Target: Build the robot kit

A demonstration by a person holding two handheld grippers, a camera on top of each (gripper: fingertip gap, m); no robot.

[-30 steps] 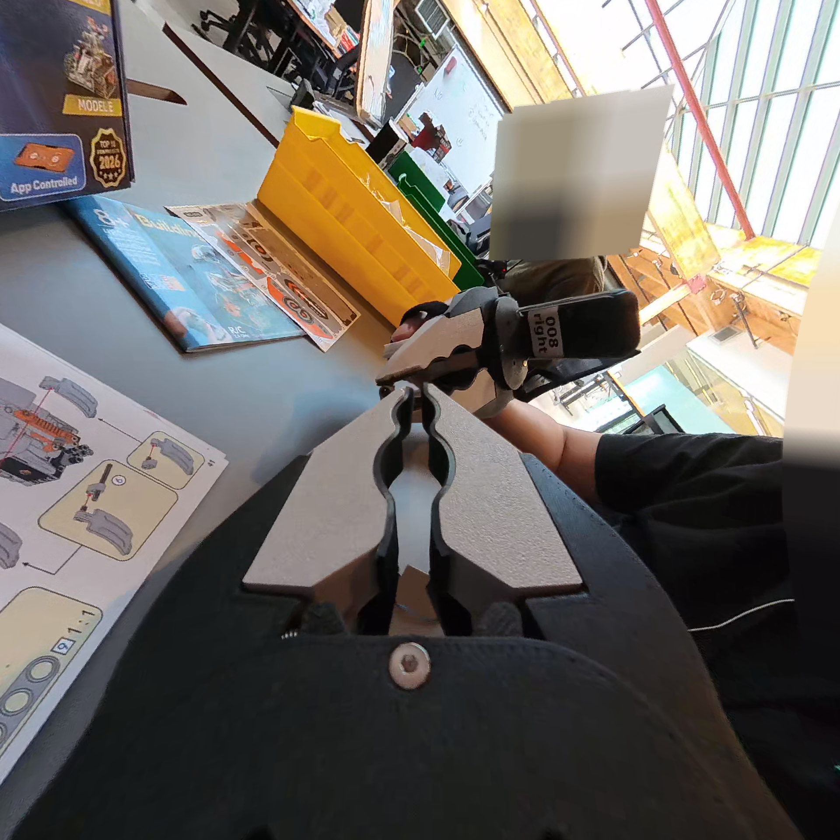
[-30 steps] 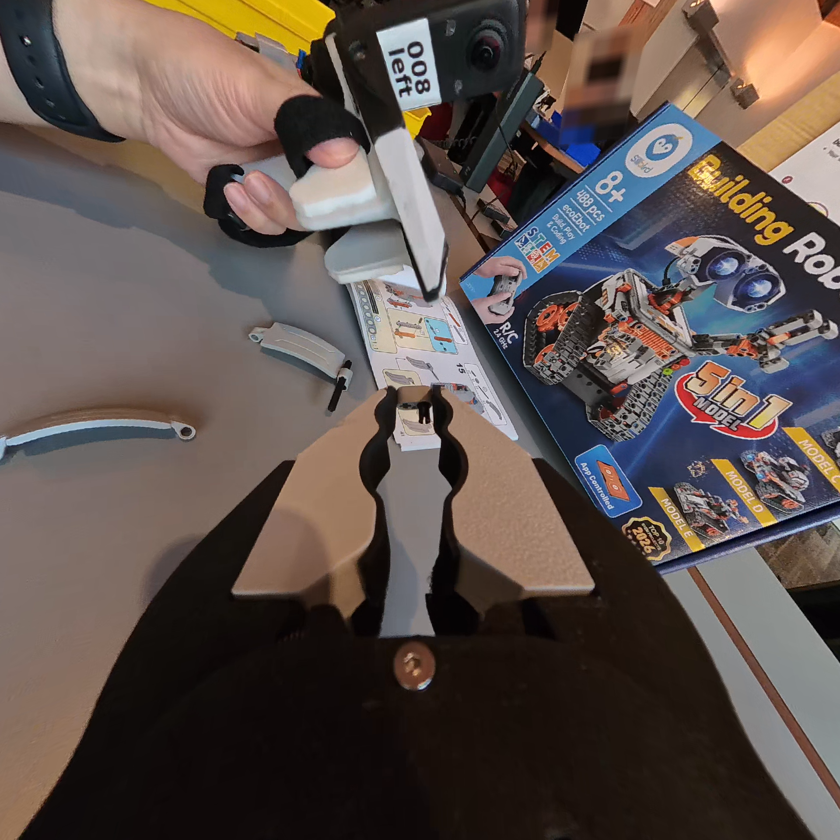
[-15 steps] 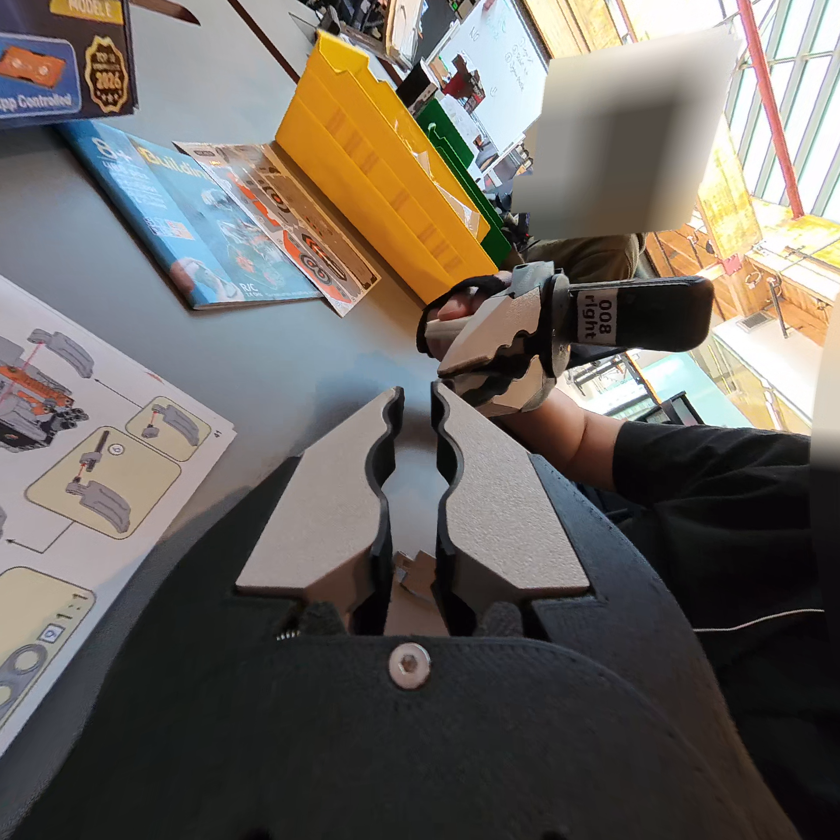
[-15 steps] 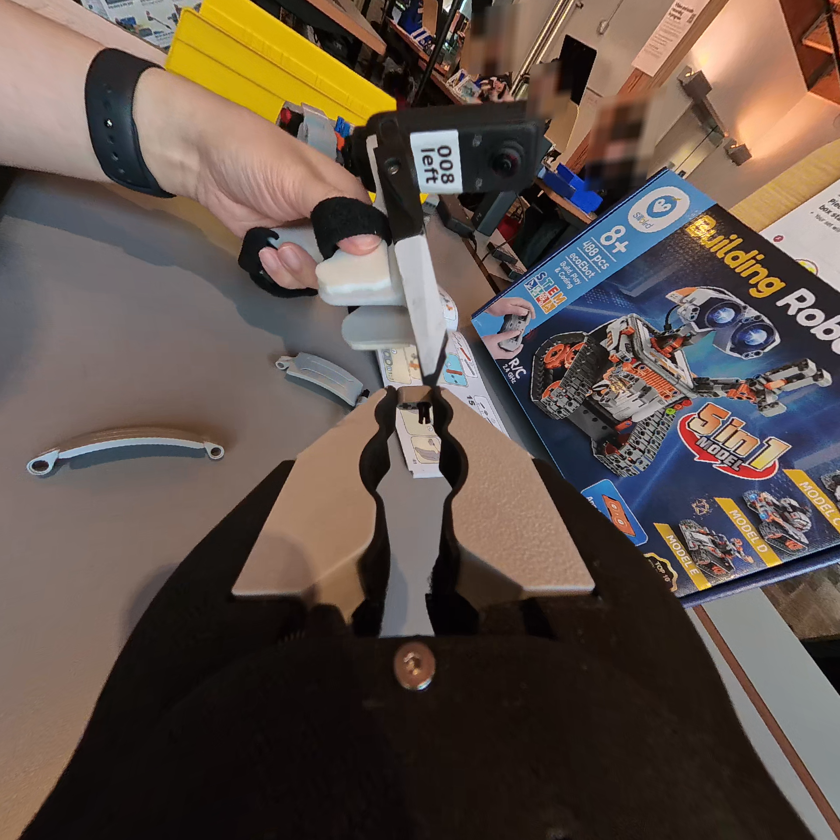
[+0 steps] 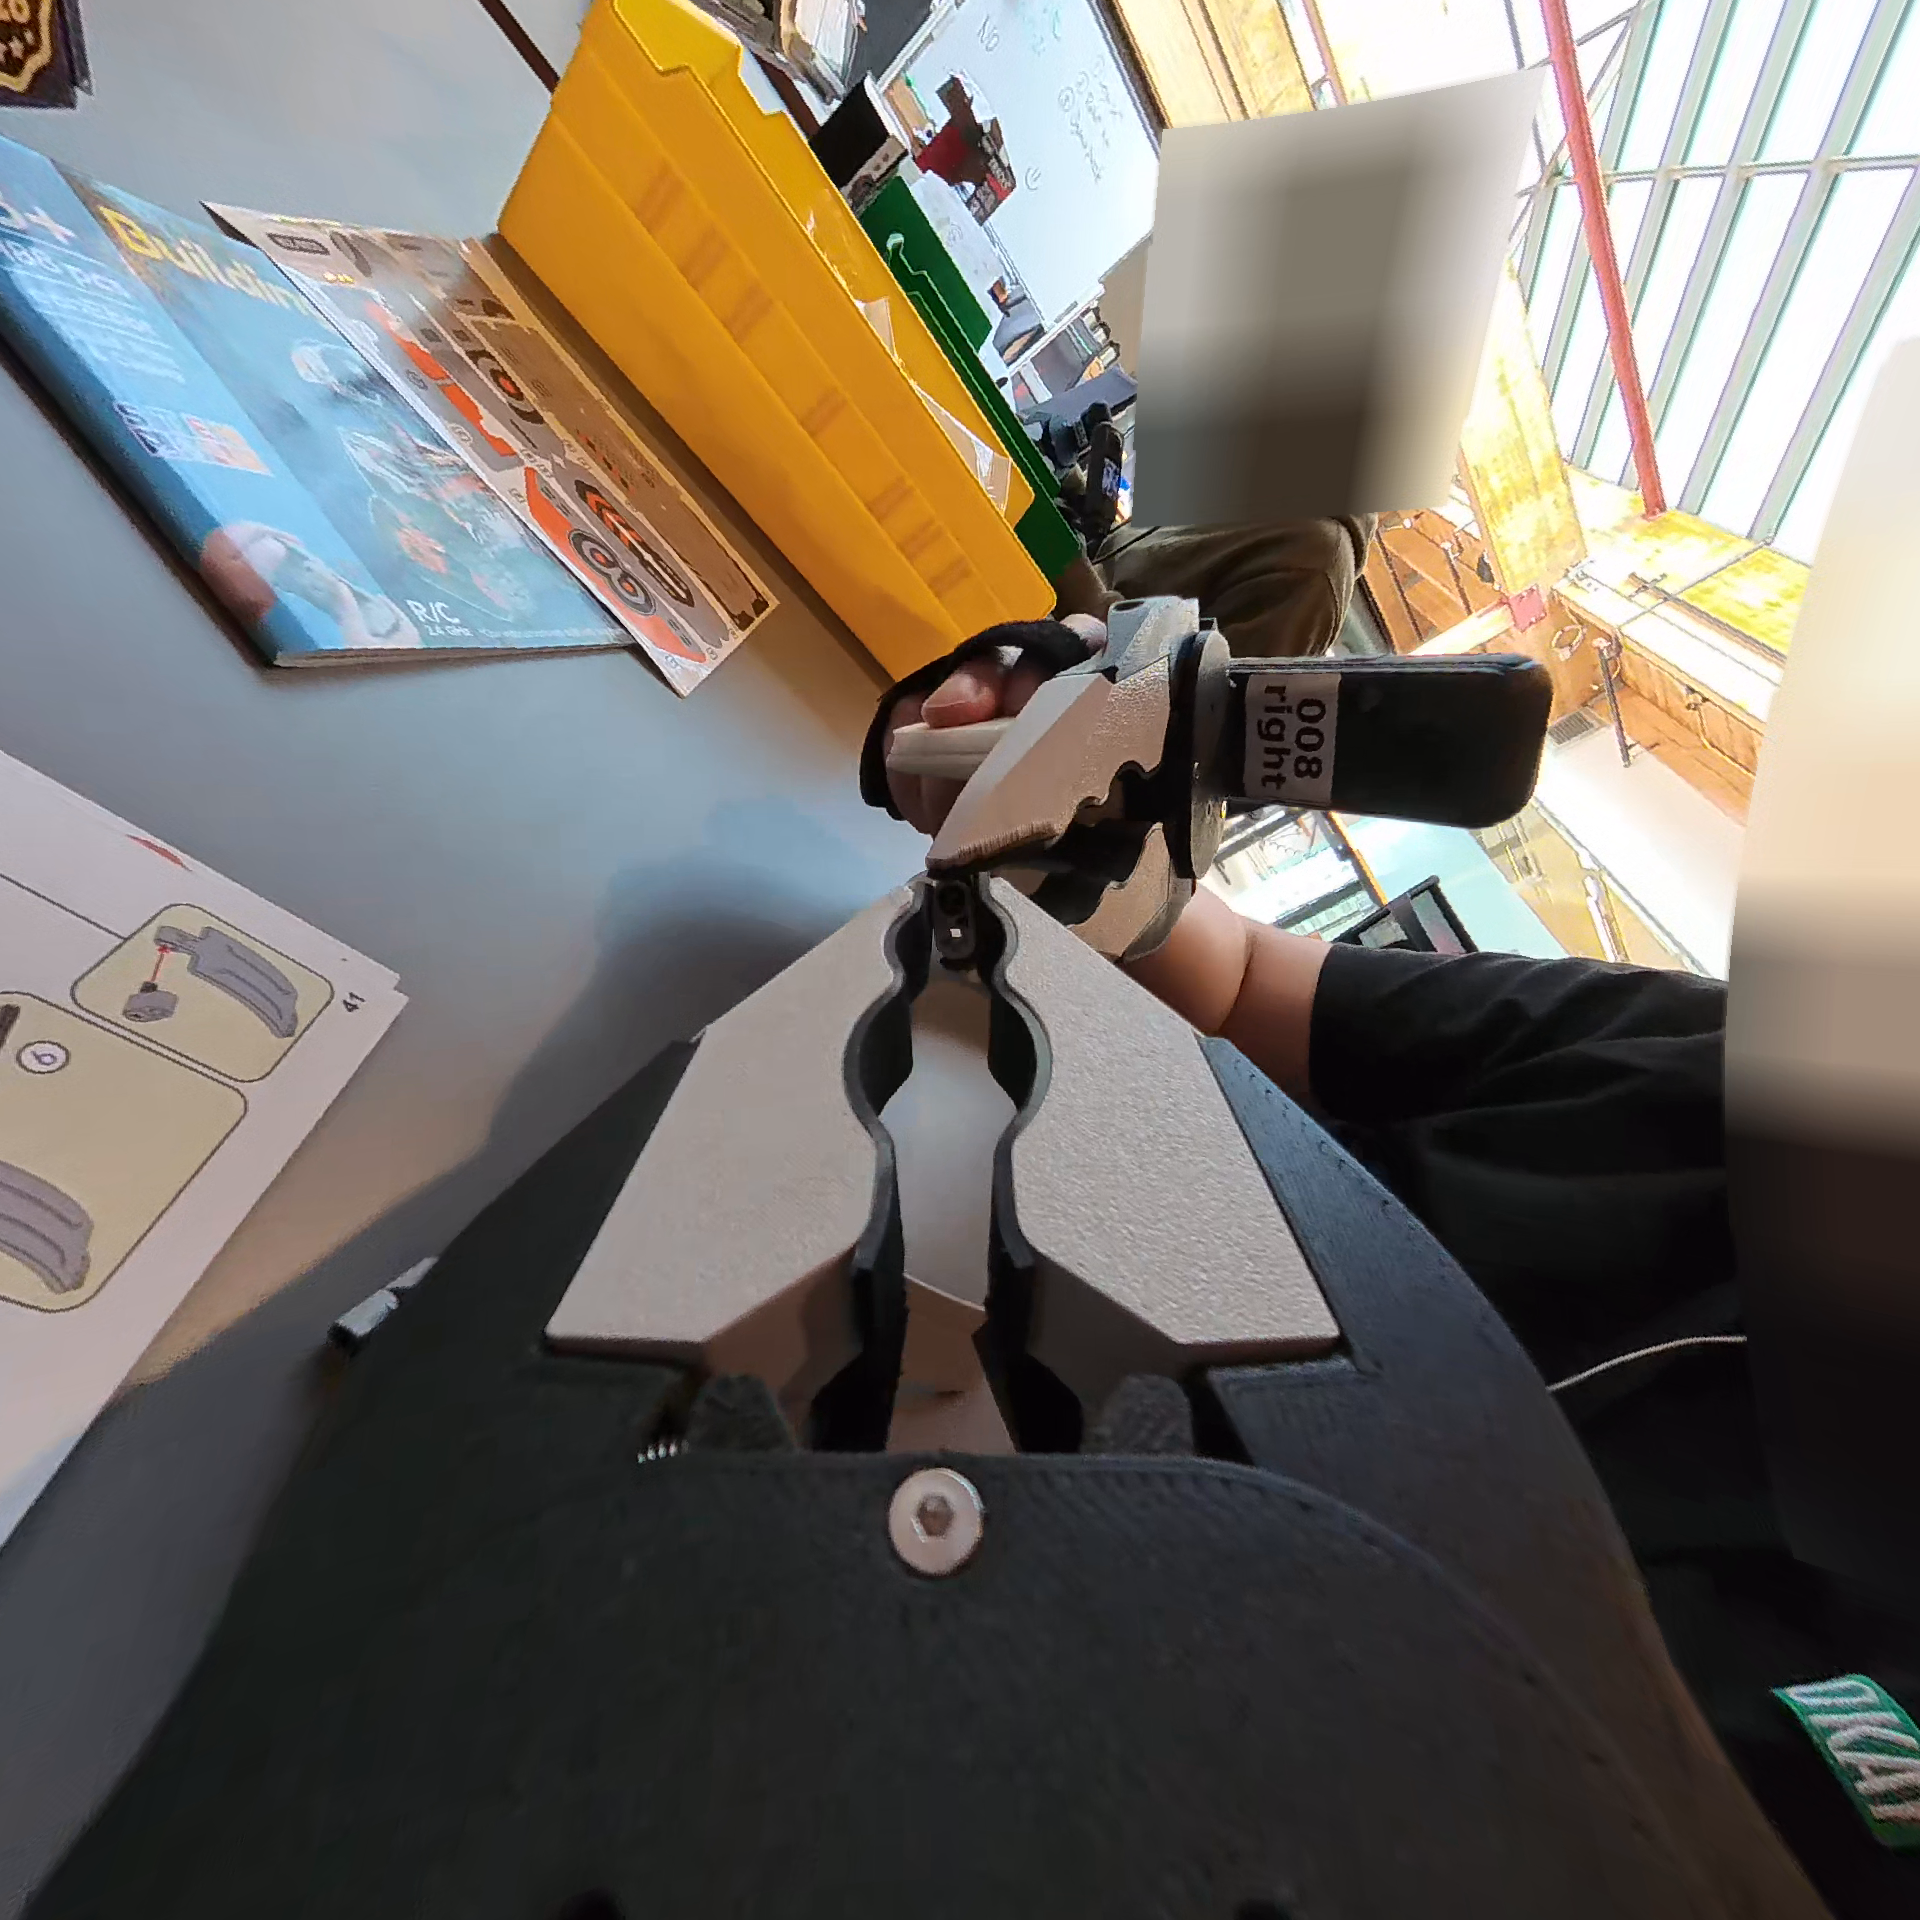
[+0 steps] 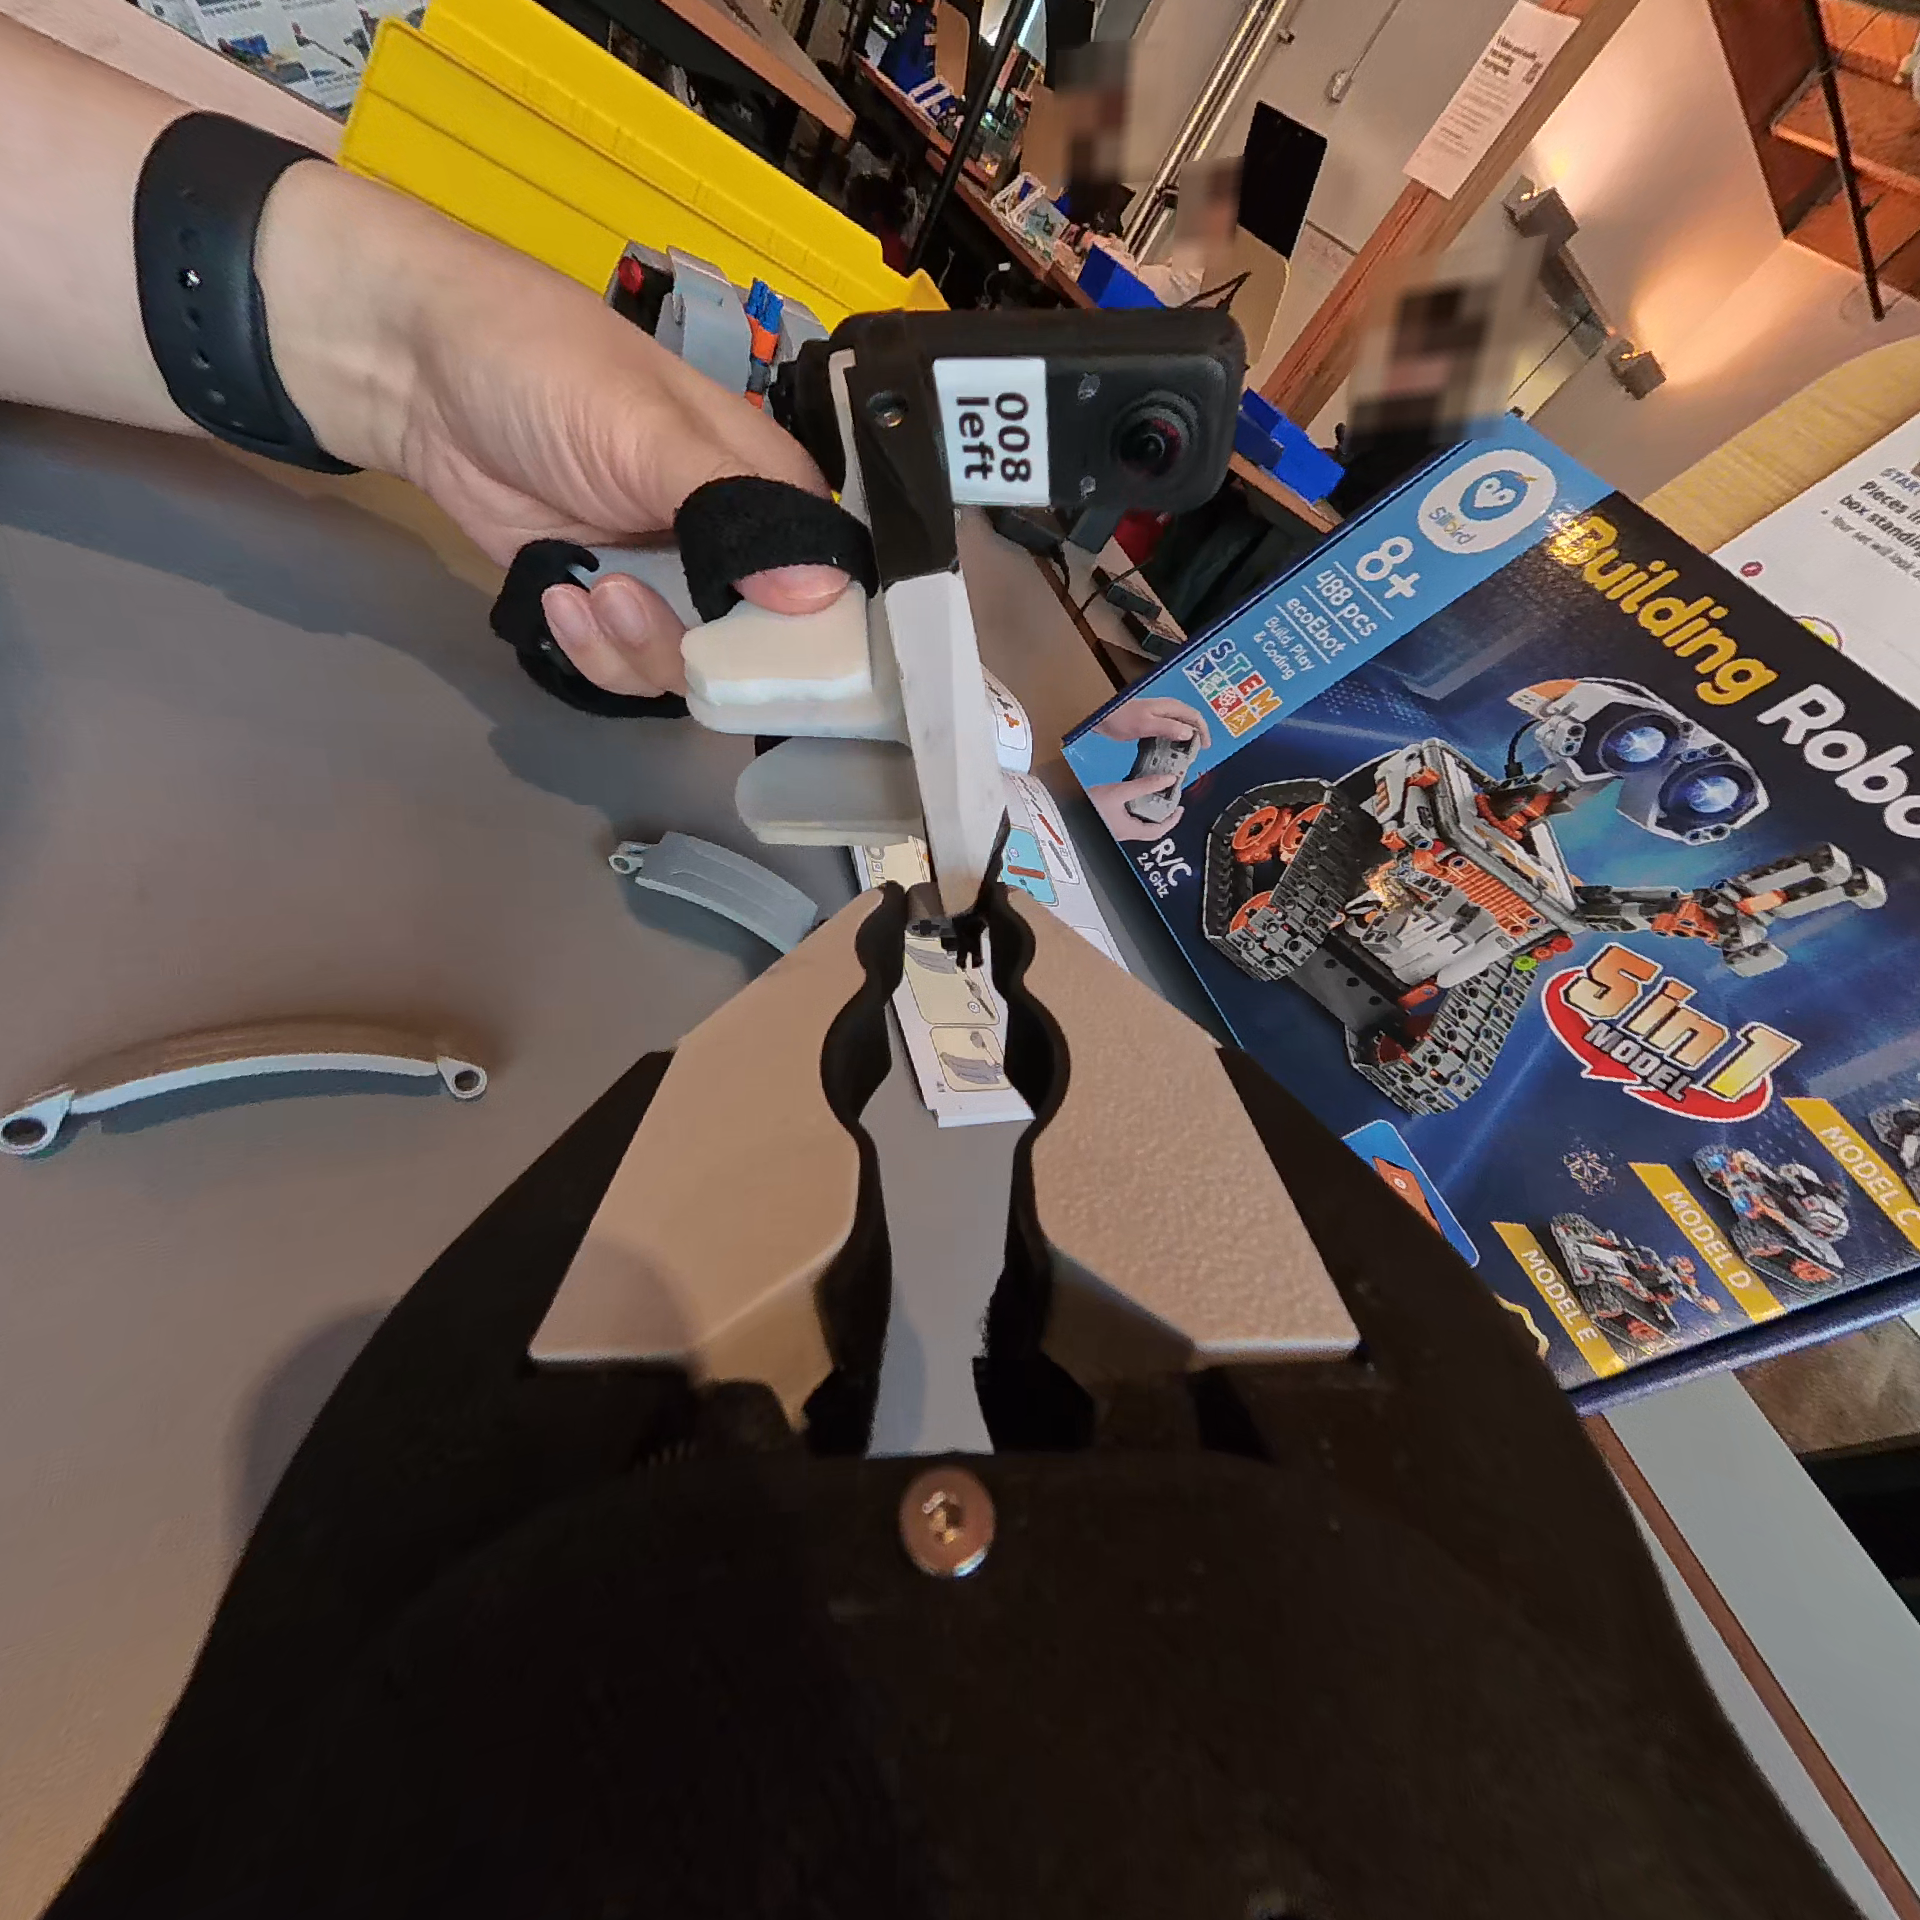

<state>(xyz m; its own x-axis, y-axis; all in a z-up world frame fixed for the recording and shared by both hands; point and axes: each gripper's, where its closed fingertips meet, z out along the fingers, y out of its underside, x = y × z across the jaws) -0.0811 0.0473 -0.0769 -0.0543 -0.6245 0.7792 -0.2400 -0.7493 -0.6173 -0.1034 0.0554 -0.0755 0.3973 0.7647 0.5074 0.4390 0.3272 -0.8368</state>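
Your left gripper reclosed on small black pin | right gripper pinches it too | tips touching

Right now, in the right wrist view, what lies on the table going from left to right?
Long curved grey beam → short curved grey panel → instruction sheet → blue robot kit box.

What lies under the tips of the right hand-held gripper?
An instruction sheet on the grey table shows between the right hand-held gripper fingers, which pinch a small black pin. The rest of the sheet is covered.
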